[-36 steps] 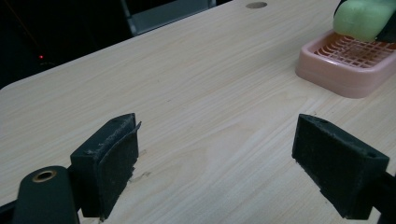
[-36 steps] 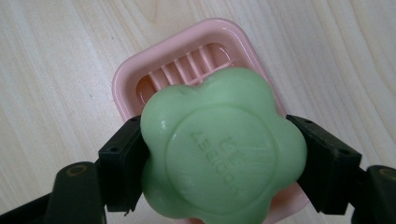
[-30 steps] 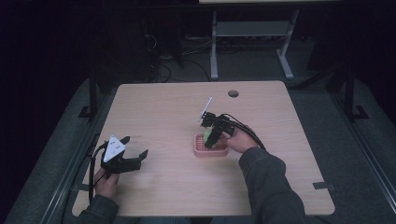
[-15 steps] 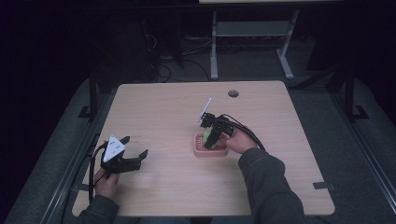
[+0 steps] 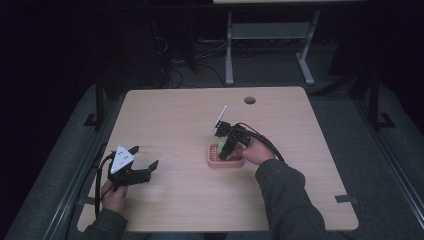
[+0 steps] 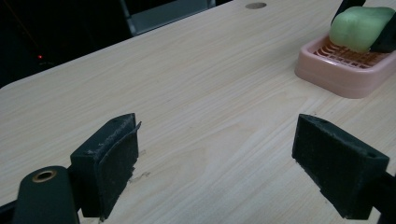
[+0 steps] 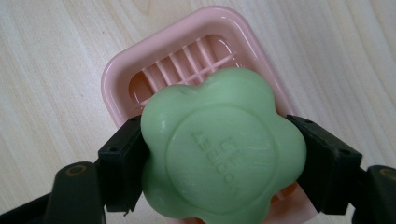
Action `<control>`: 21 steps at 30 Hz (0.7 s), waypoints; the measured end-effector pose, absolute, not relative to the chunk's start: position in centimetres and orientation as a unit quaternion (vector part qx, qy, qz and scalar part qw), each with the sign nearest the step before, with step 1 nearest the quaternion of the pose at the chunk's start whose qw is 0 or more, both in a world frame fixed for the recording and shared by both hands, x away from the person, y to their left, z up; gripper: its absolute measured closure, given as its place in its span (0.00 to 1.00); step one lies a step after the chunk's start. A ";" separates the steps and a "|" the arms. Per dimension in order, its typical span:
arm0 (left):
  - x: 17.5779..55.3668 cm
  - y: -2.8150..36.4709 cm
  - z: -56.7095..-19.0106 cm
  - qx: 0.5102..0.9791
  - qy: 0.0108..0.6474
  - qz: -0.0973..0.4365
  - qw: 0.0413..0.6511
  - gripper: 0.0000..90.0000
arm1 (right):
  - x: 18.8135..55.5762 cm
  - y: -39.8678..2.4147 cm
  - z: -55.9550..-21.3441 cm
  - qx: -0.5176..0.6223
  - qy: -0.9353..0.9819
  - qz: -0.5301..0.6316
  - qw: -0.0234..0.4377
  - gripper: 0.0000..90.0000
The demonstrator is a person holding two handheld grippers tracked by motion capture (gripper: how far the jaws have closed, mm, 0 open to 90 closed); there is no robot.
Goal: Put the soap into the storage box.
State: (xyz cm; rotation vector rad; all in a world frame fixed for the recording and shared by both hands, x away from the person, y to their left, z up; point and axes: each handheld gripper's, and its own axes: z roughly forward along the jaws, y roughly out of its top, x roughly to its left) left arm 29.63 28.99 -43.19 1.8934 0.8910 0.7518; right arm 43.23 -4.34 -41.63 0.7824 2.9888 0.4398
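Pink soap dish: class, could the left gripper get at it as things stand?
Probably yes. The left gripper is open and bare table lies between it and the pink soap dish, though the right gripper holds green soap over it.

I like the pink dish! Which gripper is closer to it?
The right one. The right gripper is right over the pink dish, squeezing a green soap. The left gripper sits far off near the table's other side, jaws wide apart.

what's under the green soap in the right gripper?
The pink soap dish lies under the green soap, which the right gripper clamps between its jaws. The dish's slatted grid shows at the far end; the soap covers the rest, so contact can't be judged.
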 end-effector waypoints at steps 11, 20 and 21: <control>29.6 29.0 -43.2 0.763 0.360 0.303 0.443 0.16 | 43.3 -4.9 -41.9 0.262 0.954 0.149 0.004 0.28; 29.6 29.0 -43.2 0.763 0.359 0.304 0.443 0.16 | 43.2 -5.1 -41.5 0.264 0.951 0.162 0.009 0.28; 29.6 29.0 -43.2 0.763 0.359 0.304 0.443 0.16 | 43.2 -5.2 -41.4 0.263 0.951 0.162 0.010 0.28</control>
